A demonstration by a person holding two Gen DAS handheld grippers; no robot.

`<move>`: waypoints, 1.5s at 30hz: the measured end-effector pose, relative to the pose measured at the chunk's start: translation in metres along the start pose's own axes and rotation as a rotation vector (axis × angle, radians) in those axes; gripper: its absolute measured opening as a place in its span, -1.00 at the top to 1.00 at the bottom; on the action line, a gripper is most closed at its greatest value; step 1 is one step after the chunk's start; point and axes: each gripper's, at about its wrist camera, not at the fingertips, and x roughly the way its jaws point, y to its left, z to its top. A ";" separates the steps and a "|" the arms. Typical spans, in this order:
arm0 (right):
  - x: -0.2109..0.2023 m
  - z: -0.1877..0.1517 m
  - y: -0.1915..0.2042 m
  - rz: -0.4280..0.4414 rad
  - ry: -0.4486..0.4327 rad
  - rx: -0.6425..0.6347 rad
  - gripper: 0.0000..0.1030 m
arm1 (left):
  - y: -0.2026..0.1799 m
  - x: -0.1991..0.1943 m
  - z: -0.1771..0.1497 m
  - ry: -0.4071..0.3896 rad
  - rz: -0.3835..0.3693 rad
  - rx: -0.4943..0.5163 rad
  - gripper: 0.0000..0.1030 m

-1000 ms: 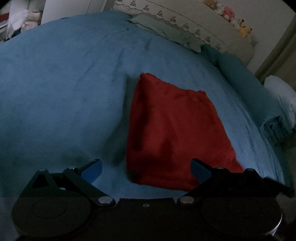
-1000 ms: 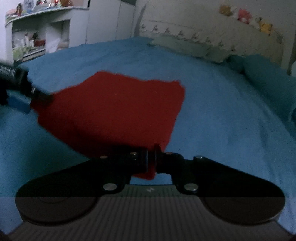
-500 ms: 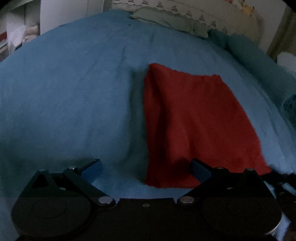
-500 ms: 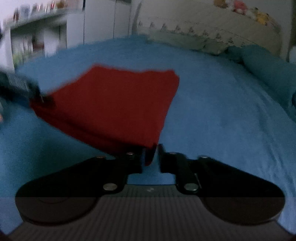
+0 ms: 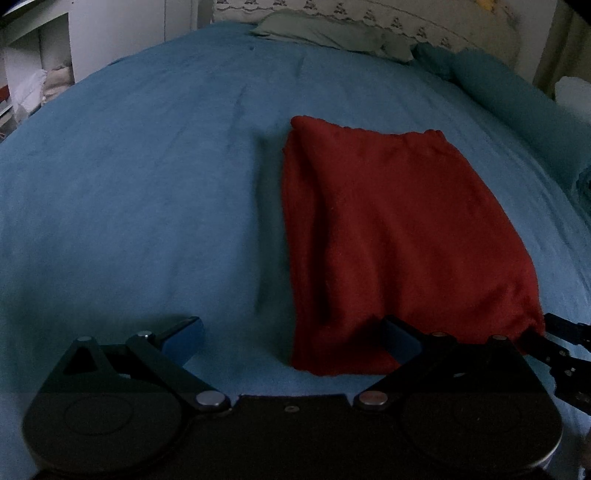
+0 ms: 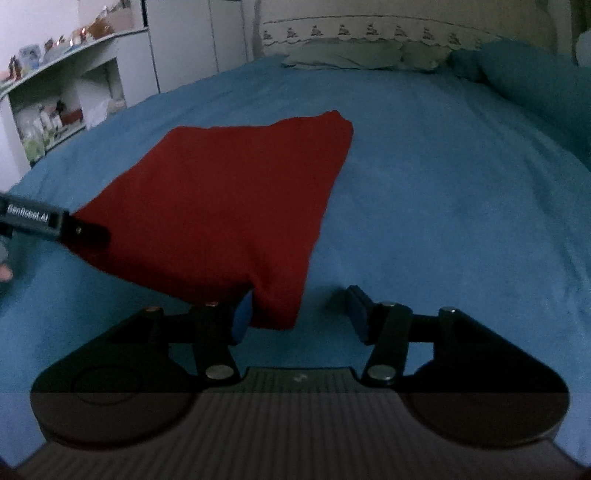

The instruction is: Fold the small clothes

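Left wrist view, from left to right: a wide stretch of bare blue bedspread (image 5: 129, 192) fills the left half of the frame, then the folded red cloth (image 5: 391, 240) lies flat right of centre, its left edge a thick rolled fold and its near edge reaching the bottom centre. The left gripper (image 5: 291, 338) stands with jaws wide apart, one blue pad over bare bedspread, the other at the cloth's near edge, nothing held. At the lower right edge the right gripper's dark linkage shows beside the cloth's near right corner.

Right wrist view, left to right: white shelves (image 6: 62, 107) with small items in the upper left, the left gripper's black body at the left edge touching the cloth's corner, then the red cloth (image 6: 229, 206) left of centre. The right gripper (image 6: 301, 314) has its jaws apart; the cloth's near corner lies against the left pad, unclamped. Open bedspread runs to the right edge, with pillows (image 6: 343, 57) along the headboard (image 6: 406, 26) at the top.
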 end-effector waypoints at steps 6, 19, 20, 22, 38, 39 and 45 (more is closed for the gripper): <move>-0.040 0.008 -0.010 -0.019 -0.025 -0.027 -0.91 | -0.001 -0.007 0.000 -0.002 -0.002 -0.002 -0.99; 0.009 0.099 -0.044 0.165 0.052 0.164 -1.00 | 0.001 0.006 0.065 0.011 -0.135 -0.052 -0.99; 0.021 0.107 -0.049 0.179 0.091 0.184 -1.00 | 0.004 0.021 0.075 0.054 -0.170 -0.075 -0.98; 0.043 0.115 -0.056 0.200 0.157 0.222 -0.98 | 0.008 0.048 0.090 0.121 -0.199 -0.101 -0.86; 0.059 0.131 -0.045 0.290 0.189 0.308 0.22 | -0.040 0.055 0.136 0.162 -0.235 -0.013 0.42; 0.045 0.133 -0.043 0.291 0.174 0.294 0.22 | -0.047 0.043 0.135 0.154 -0.244 0.003 0.42; -0.057 0.124 -0.052 0.302 0.116 0.230 0.22 | -0.094 -0.031 0.099 0.089 -0.267 0.064 0.42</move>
